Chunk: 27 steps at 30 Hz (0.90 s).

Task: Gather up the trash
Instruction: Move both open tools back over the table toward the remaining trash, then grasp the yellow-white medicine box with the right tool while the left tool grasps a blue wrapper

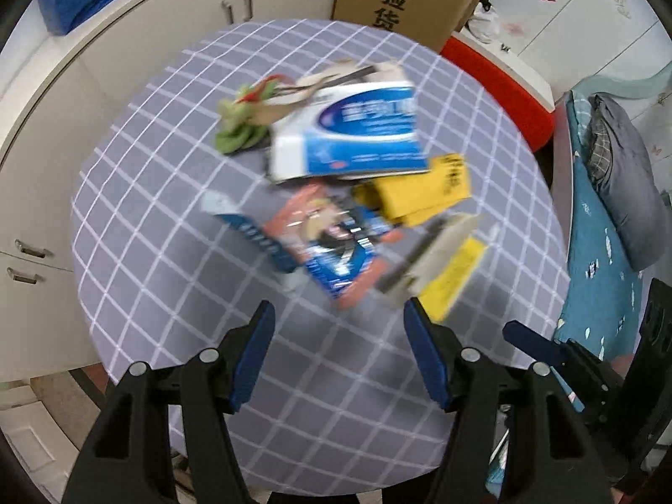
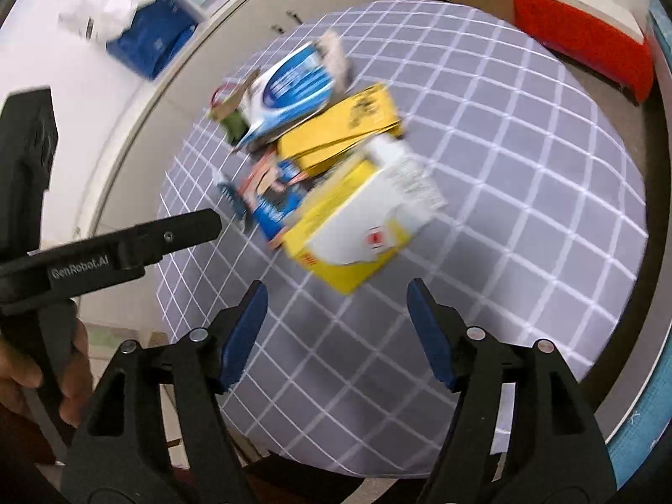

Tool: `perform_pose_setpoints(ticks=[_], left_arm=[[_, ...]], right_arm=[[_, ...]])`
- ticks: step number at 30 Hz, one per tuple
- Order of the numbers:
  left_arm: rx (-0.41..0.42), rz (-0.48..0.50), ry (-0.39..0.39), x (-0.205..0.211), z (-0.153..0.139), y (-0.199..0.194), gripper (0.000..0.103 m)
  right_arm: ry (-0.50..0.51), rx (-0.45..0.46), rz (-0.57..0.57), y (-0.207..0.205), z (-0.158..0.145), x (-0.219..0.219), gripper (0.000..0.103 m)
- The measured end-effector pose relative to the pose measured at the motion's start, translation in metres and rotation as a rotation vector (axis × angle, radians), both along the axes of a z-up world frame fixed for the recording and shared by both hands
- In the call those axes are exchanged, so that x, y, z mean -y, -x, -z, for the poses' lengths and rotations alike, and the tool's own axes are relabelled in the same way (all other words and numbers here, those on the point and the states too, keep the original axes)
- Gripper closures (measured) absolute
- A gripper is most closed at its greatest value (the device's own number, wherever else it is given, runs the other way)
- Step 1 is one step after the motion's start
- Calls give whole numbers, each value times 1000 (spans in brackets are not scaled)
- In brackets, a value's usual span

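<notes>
Both grippers, left (image 1: 338, 319) & right (image 2: 337, 298), fingers wide apart, gripping nothing, above grid-cloth table (image 1: 168, 277), trash heap mid-table: blue-white box (image 1: 357, 134), yellow-white box (image 2: 361, 231), yellow carton (image 1: 424, 193), green wrapper (image 1: 237, 126), all blurred.

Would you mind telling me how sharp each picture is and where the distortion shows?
Left wrist view: the blue-and-white cardboard box and the trash around it are motion-smeared, while the open left tool stays crisp. Right wrist view: the yellow-and-white carton is equally smeared, and fisheye bends the grey checked tablecloth grid.
</notes>
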State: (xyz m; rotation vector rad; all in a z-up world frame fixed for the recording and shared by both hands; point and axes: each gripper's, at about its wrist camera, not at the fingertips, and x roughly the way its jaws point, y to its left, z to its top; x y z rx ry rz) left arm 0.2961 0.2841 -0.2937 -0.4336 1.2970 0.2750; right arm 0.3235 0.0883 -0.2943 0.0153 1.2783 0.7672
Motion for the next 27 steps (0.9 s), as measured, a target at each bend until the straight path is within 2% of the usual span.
perform_pose_setpoints(ticks=[8, 11, 15, 16, 18, 21, 24, 27], left_arm=[[-14, -13, 57, -31, 24, 14, 40], [-16, -5, 62, -36, 30, 10, 40], [-13, -42, 86, -49, 39, -1, 40], [-9, -48, 97, -51, 41, -3, 40], [-6, -38, 90, -51, 42, -9, 40], [-3, 62, 45, -39, 38, -24, 40], [-52, 185, 16, -24, 45, -42, 40], [-75, 208, 36, -21, 54, -55, 37]], right_arm=[[252, 264, -44, 8, 22, -47, 29], [296, 359, -35, 8, 23, -48, 29], [284, 360, 18, -7, 22, -37, 32], [278, 355, 29, -12, 22, -36, 37], [269, 334, 50, -23, 22, -32, 59], [249, 291, 94, -39, 23, -21, 68], [231, 270, 120, -51, 21, -13, 76], [212, 255, 132, -57, 19, -9, 77]])
